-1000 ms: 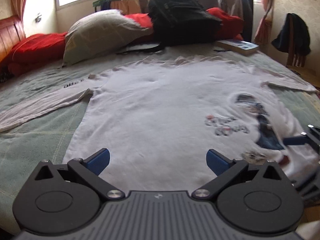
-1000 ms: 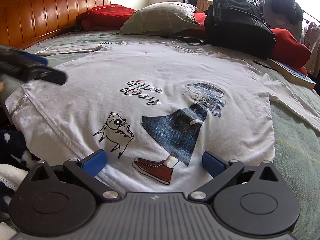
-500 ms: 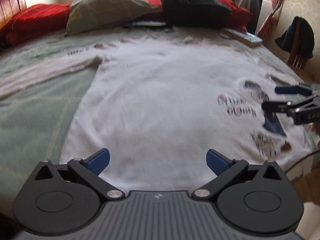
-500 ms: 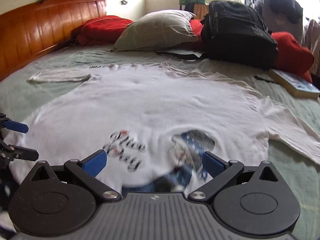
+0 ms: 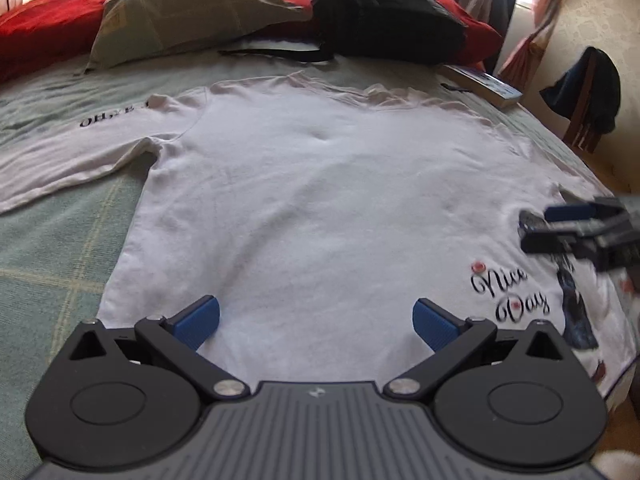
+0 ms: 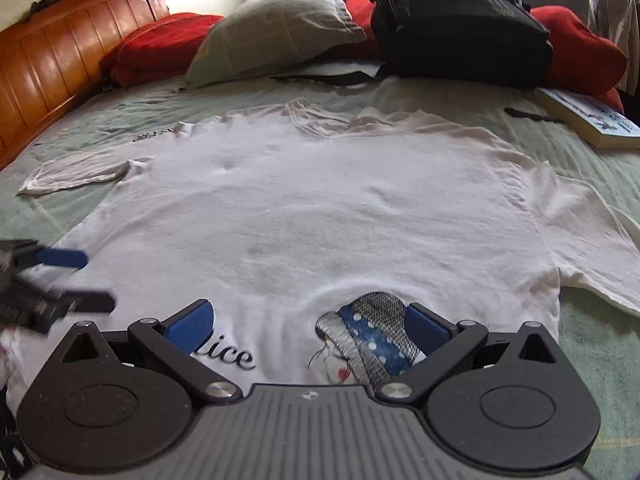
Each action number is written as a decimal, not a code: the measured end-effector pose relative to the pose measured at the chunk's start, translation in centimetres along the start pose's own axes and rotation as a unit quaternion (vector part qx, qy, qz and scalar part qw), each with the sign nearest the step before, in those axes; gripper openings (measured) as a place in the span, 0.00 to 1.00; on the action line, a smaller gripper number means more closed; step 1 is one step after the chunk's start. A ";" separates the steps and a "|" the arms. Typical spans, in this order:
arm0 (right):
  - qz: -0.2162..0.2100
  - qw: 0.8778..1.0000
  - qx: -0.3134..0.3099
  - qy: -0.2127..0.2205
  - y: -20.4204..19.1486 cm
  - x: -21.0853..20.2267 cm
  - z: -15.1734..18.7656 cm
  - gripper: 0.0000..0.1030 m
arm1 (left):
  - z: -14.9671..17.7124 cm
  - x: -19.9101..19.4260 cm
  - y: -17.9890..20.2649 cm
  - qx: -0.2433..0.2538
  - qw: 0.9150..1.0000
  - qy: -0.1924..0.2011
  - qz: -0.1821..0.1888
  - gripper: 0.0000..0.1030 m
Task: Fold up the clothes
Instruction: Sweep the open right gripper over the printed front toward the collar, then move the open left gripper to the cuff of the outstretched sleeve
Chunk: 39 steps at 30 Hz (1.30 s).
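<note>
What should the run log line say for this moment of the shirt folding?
stage: pre-grasp | left tongs: open, above hem | right tongs: open, above print | white T-shirt: flat, unfolded on bed

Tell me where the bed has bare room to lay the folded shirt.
Bare green bedspread lies left of the white T-shirt, below its sleeve, and right of the shirt, short of the book. The head end is crowded: pillow, black backpack, red bedding.

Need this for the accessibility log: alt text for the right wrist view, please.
White T-shirt lies spread flat on a green bedspread, its printed front up, with the open right gripper low over the hem print. Left gripper, blurred, enters at the left edge; pillow, black backpack and book lie beyond.
</note>
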State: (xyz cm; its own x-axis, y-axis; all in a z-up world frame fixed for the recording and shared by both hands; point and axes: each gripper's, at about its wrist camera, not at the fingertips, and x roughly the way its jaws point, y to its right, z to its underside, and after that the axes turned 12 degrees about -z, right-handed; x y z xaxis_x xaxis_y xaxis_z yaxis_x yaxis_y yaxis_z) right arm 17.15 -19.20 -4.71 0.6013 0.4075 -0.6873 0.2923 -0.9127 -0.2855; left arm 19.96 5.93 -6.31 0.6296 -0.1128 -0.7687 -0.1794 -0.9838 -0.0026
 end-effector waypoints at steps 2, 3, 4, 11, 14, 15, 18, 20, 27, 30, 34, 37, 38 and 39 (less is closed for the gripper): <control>0.000 1.000 0.005 -0.003 0.2 0.5 -0.6 1.00 | 0.1 -0.9 -0.3 0.007 1.000 -0.005 0.009 0.99; 0.000 1.000 0.007 -0.005 0.3 0.8 -0.9 1.00 | -0.1 -1.3 -0.8 0.004 1.000 -0.006 0.016 0.99; -0.001 1.000 0.009 -0.006 0.4 1.1 -1.2 1.00 | -0.4 -1.8 -1.4 -0.003 1.000 -0.002 0.018 0.99; -0.027 1.000 0.002 0.001 -0.7 2.0 -3.3 1.00 | -2.0 -3.0 -10.4 -0.098 0.992 0.073 -0.040 0.99; -0.035 0.999 -0.006 0.002 -1.1 2.3 -3.8 1.00 | -1.7 -3.0 -14.7 -0.143 0.983 0.089 -0.073 0.99; -0.036 0.999 -0.005 0.003 -1.2 2.4 -3.9 1.00 | -1.5 -3.0 -16.1 -0.154 0.980 0.094 -0.085 0.99; -0.037 0.999 -0.003 0.007 -1.1 2.7 -4.3 1.00 | -0.6 -2.8 -20.1 -0.198 0.968 0.100 -0.114 0.99; -0.037 0.999 0.001 0.008 -1.0 2.9 -4.5 1.00 | 0.0 -2.4 -22.5 -0.225 0.961 0.102 -0.126 0.99; -0.027 1.000 0.012 0.005 -0.8 4.1 -5.2 1.00 | 1.7 0.5 -27.4 -0.293 0.944 0.099 -0.118 0.99; -0.020 1.000 0.014 0.001 -0.7 4.7 -5.4 1.00 | 1.6 1.4 -28.3 -0.307 0.939 0.115 -0.106 0.99; -0.017 1.000 0.020 -0.002 -0.7 5.5 -5.8 1.00 | 1.0 2.3 -29.5 -0.324 0.933 0.126 -0.091 0.99; -0.018 1.000 0.021 -0.006 -0.9 6.0 -6.0 1.00 | 0.6 2.8 -30.5 -0.338 0.928 0.134 -0.077 0.99; -0.018 1.000 0.019 -0.007 -1.0 6.2 -6.1 1.00 | 0.5 3.0 -30.8 -0.341 0.927 0.137 -0.073 0.99; -0.018 1.000 0.018 -0.008 -1.1 6.3 -6.1 1.00 | 0.5 3.1 -31.1 -0.343 0.926 0.139 -0.070 0.99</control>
State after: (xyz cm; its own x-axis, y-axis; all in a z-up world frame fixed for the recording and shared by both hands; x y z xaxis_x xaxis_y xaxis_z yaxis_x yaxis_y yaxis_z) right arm 25.16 -15.40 -4.65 0.5786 0.4406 -0.6864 0.2867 -0.8977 -0.3345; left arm 27.14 36.24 -8.93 0.7981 0.0850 -0.5966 0.3809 -0.8383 0.3901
